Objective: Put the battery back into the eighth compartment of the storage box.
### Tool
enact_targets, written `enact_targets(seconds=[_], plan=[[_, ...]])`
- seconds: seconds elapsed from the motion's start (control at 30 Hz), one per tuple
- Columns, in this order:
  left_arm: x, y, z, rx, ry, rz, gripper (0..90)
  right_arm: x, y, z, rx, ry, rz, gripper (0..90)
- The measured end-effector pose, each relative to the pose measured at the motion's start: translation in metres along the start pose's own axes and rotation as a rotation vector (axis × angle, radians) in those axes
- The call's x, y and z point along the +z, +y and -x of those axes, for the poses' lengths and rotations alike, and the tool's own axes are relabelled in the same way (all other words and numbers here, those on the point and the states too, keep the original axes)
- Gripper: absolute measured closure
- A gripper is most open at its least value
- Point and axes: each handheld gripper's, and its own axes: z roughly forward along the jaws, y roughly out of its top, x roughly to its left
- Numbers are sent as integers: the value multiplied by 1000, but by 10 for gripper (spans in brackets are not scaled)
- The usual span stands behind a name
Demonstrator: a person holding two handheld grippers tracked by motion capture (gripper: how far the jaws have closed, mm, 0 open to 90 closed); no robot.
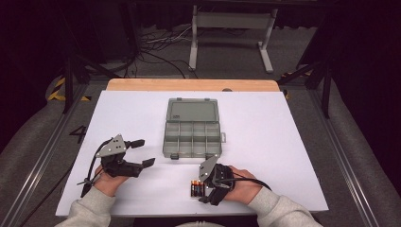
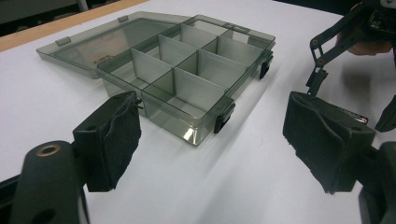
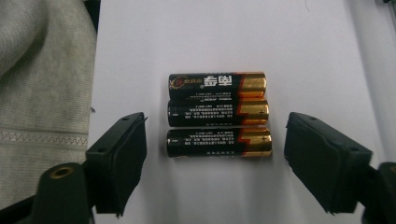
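Right gripper view: three batteries [image 3: 218, 114] side by side; high view blurs them.

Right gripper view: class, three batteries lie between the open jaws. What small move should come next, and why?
Probably close the right gripper on the nearest battery. Its jaws flank that battery's ends without touching it, and the three batteries lie side by side on the white table. The compartment box lies open nearby, so a battery could likely go there afterwards.
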Motion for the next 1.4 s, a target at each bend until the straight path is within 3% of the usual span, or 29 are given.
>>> enact_targets(seconds=[0.23,0.53,0.9,1.4], plan=[[1,0,1,-5,-5,-1,195,0,0,-2,-20,-7,-11,324],[1,0,1,1,-2,-1,196,-1,-1,-1,-11,-17,-1,407],[0,0,1,3,-1,-4,195,-4,-2,-1,-19,-25,2,413],[1,0,1,-6,-6,-2,195,-33,5,5,-15,-42,68,414]])
